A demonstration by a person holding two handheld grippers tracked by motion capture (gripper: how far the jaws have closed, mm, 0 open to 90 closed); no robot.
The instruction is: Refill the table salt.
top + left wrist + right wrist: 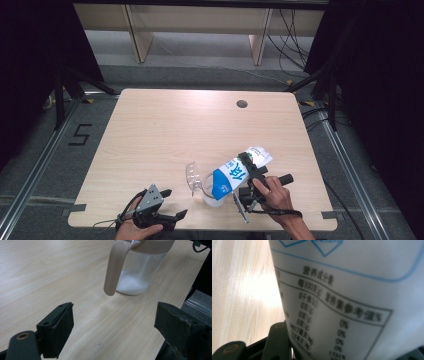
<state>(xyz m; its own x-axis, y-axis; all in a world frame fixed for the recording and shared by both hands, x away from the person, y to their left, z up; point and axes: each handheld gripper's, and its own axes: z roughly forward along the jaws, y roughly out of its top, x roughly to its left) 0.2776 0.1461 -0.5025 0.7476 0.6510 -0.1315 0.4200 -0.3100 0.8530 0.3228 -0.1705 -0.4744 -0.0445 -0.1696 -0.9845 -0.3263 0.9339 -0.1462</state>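
Observation:
A white and blue packet [234, 176] with printed text hangs tilted in my right gripper [250, 166], which is shut on it near the table's front right. Its lower end points down over a clear jug [206, 191] whose transparent lid [191, 176] stands flipped up. In the left gripper view the jug [140, 270] has a beige handle [113, 270] and a layer of white powder [131, 285] on its bottom. My left gripper [175, 203] rests open at the front left, a little left of the jug, with nothing between its fingers [58, 330]. The packet [352, 297] looms close in the right gripper view beside one black finger [277, 340].
The jug stands on a light wooden table [165, 130] with a small round hole [242, 104] near its far edge. Black stands and cables flank the table on both sides. A pale wooden bench [200, 30] sits beyond it.

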